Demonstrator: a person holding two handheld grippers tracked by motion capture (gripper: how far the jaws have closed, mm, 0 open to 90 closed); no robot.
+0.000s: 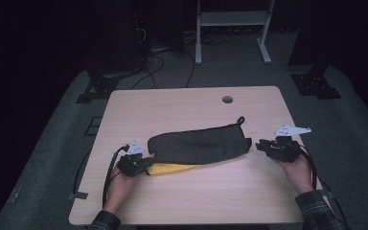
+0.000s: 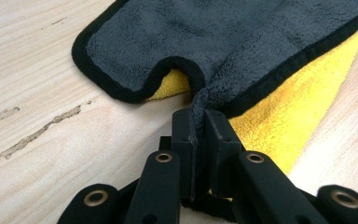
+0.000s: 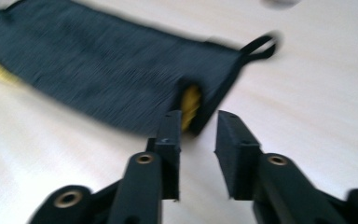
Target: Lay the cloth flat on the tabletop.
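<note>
A light wooden table (image 1: 182,196) fills the middle of the high view, with a small round hole (image 1: 227,99) near its far edge. Beyond it, at the top centre, stands a white metal frame (image 1: 232,21), and dark cables (image 1: 153,67) trail across the grey floor (image 1: 52,143) at upper left.

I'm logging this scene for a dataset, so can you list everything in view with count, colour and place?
towel: one, dark grey on top with black trim and a yellow underside, folded at the middle of the table
hanging loop: one, black, at the towel's far right corner
table: one, light wood, with a round hole near its far edge
white frame: one, on the floor beyond the table
cables: several, black, on the floor
left gripper: one, black, shut on the towel's near left edge
right gripper: one, black, open, at the towel's right end
</note>
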